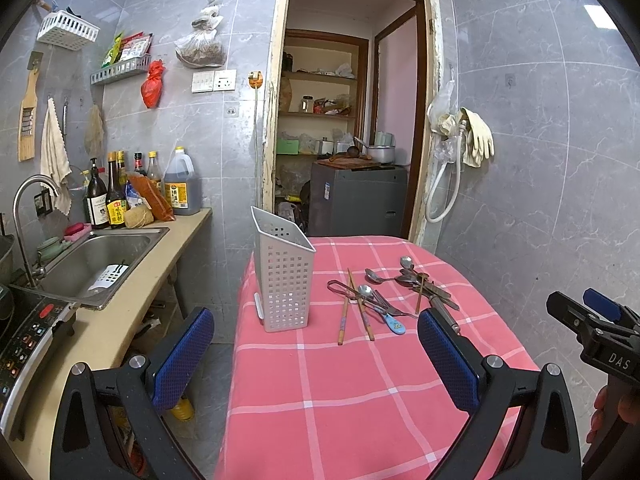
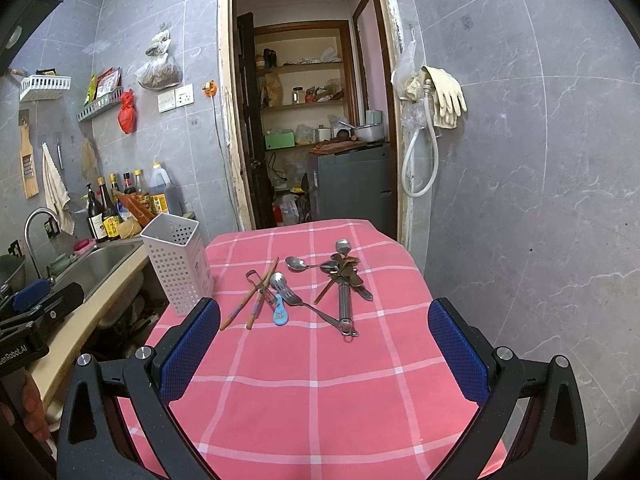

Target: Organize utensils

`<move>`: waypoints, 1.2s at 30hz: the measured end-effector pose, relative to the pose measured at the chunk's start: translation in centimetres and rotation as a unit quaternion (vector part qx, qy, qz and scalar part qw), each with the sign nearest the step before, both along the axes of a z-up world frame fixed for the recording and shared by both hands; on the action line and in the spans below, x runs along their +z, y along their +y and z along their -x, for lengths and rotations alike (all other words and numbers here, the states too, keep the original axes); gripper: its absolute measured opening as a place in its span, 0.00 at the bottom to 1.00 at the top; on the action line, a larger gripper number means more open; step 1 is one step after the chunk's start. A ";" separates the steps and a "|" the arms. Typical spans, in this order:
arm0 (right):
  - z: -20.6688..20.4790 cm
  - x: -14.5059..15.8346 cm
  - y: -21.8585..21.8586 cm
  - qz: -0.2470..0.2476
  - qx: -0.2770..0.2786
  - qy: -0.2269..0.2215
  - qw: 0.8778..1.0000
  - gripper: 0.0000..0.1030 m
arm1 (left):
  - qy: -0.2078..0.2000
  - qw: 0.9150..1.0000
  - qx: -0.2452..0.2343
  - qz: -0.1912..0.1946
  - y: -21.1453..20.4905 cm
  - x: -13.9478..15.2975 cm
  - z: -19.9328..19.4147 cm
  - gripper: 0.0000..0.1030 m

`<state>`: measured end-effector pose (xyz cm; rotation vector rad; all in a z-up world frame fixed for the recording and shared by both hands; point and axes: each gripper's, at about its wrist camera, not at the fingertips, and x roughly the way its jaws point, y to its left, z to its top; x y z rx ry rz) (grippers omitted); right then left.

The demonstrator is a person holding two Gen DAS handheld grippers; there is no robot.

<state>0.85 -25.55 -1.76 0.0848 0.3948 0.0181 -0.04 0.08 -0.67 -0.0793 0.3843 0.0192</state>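
A white perforated utensil holder (image 1: 285, 276) (image 2: 178, 263) stands upright and empty-looking at the table's left edge. A loose pile of utensils lies on the pink checked cloth: wooden chopsticks (image 1: 360, 307) (image 2: 250, 296), spoons (image 1: 376, 278) (image 2: 300, 264), a fork (image 2: 294, 298), a blue-handled spoon (image 1: 394, 325) (image 2: 279, 312) and a metal-handled tool (image 2: 345, 304). My left gripper (image 1: 316, 344) is open and empty, held before the holder and pile. My right gripper (image 2: 324, 340) is open and empty, short of the pile; it also shows at the left wrist view's right edge (image 1: 592, 316).
The table (image 1: 320, 400) (image 2: 320, 400) is covered in pink checked cloth. A counter with a steel sink (image 1: 100, 256), faucet and sauce bottles (image 1: 116, 196) runs along the left. An induction cooker (image 1: 24, 332) sits near. A doorway (image 1: 352, 140) opens behind the table.
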 end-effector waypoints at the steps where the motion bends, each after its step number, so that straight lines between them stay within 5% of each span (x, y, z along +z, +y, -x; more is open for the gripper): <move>1: 0.0 0.0 0.0 0.000 0.000 0.000 1.000 0.99 | 0.001 1.000 -0.001 -0.001 -0.3 -0.2 -0.3 1.00; 19: -0.2 -0.4 0.2 -0.002 0.004 0.002 1.000 0.99 | 0.010 1.000 0.004 -0.002 -0.4 -0.8 -0.8 0.99; 36: -6.0 1.6 -1.0 0.004 0.033 -0.001 0.999 0.99 | 0.016 1.000 0.007 0.008 -2.4 0.5 -5.6 0.99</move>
